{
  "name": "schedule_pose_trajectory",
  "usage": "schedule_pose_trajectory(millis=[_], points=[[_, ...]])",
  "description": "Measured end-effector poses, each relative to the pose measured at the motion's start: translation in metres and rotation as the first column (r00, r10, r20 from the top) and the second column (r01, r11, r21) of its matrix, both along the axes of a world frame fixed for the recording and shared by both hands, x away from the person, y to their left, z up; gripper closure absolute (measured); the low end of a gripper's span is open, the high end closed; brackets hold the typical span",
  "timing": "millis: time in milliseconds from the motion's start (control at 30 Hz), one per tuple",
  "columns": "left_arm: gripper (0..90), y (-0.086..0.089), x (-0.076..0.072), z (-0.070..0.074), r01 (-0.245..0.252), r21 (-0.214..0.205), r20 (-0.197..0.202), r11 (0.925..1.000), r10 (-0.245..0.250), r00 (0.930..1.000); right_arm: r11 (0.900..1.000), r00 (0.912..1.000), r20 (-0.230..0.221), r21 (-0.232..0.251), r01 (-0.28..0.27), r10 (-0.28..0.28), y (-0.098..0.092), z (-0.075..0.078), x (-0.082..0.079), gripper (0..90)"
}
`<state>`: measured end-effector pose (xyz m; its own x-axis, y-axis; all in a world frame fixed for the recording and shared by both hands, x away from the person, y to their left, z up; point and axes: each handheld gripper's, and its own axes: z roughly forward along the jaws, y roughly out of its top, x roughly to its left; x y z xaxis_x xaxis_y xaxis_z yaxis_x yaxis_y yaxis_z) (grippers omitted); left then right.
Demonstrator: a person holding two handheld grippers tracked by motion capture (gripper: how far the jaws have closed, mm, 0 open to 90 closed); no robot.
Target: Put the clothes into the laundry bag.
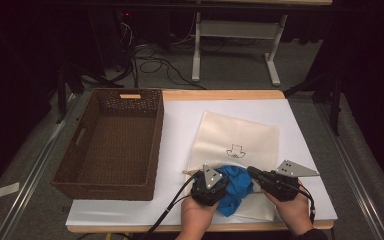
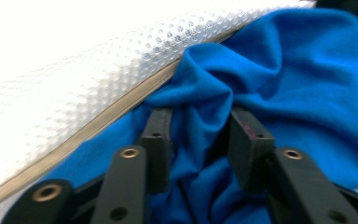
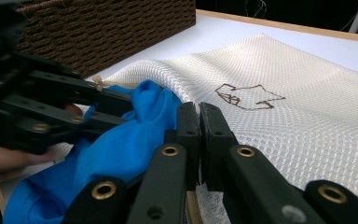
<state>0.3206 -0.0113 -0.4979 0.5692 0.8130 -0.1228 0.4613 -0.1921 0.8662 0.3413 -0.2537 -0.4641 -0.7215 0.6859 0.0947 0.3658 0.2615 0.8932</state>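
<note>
The blue cloth (image 1: 232, 189) lies bunched at the near mouth of the white mesh bag (image 1: 240, 137) on the desk (image 1: 180, 125), between both hands. The left tongs (image 2: 200, 133) stand parted around its folds, pads not pressing; the right tongs (image 3: 199, 122) are clamped on the bag's edge, and the bag's length runs away from them.

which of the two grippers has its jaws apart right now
The left gripper: its jaws stand apart with folds of the blue cloth bunched between them. The right gripper has its jaws pressed together on the edge of the white mesh bag.
</note>
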Motion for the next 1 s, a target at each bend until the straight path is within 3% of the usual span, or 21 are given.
schedule_pose_trajectory(millis=[133, 200, 267, 333, 367, 433, 500, 533, 633, 667, 900, 1000], points=[[48.9, 0.006, -0.016, 0.006, -0.006, -0.032, 0.048, 0.9995, 0.008, 0.9988, 1.0000, 1.0000, -0.001, -0.001, 0.002, -0.002, 0.000, 0.001, 0.000, 88.8], [35.3, 0.005, -0.022, 0.010, -0.003, -0.067, 0.078, 0.9977, 0.008, 0.9970, 1.0000, 1.0000, 0.001, -0.002, 0.001, -0.001, 0.000, 0.001, 0.000, 88.7], [27.9, 0.001, -0.026, 0.013, 0.043, -0.115, 0.074, 0.9924, -0.034, 0.9967, 1.0000, 1.0000, -0.002, -0.002, 0.003, -0.003, 0.000, 0.000, 0.000, 88.8], [25.5, -0.008, -0.026, 0.011, 0.079, -0.109, 0.060, 0.9908, -0.073, 0.9955, 1.0000, 1.0000, 0.005, -0.007, -0.002, 0.002, 0.001, 0.000, 0.000, 88.7], [25.4, -0.014, -0.026, 0.007, 0.097, -0.087, 0.051, 0.9915, -0.093, 0.9944, 1.0000, 1.0000, 0.002, -0.007, 0.000, 0.000, 0.001, 0.000, 0.000, 88.7], [29.3, -0.021, -0.022, 0.000, 0.106, -0.042, 0.023, 0.9935, -0.105, 0.9942, 1.0000, 1.0000, 0.001, -0.005, -0.001, 0.001, 0.002, 0.000, 0.000, 88.7], [40.6, -0.025, -0.019, -0.006, 0.093, -0.014, 0.015, 0.9955, -0.093, 0.9955, 1.0000, 1.0000, 0.002, -0.005, -0.002, 0.002, 0.001, 0.000, -0.001, 88.7], [50.3, -0.026, -0.018, -0.008, 0.094, -0.011, 0.008, 0.9955, -0.094, 0.9955, 1.0000, 1.0000, 0.001, -0.005, -0.002, 0.002, 0.001, 0.000, -0.001, 88.7], [68.0, -0.029, -0.012, -0.014, 0.088, 0.055, 0.006, 0.9946, -0.088, 0.9961, 0.9999, 1.0000, 0.001, -0.008, -0.007, 0.007, 0.001, -0.001, 0.000, 88.7], [74.1, -0.028, -0.011, -0.014, 0.083, 0.056, 0.001, 0.9950, -0.083, 0.9965, 1.0000, 1.0000, 0.002, -0.005, -0.007, 0.007, 0.002, -0.001, -0.001, 88.8], [79.2, -0.006, 0.001, -0.009, 0.022, 0.097, 0.012, 0.9950, -0.024, 0.9996, 0.9996, 0.9996, 0.003, 0.009, -0.028, 0.028, 0.007, 0.000, -0.004, 88.8], [79.3, 0.005, 0.010, -0.002, -0.024, 0.085, 0.015, 0.9961, 0.023, 0.9996, 0.9994, 0.9995, 0.004, 0.013, -0.031, 0.031, 0.010, 0.001, -0.006, 88.8]])
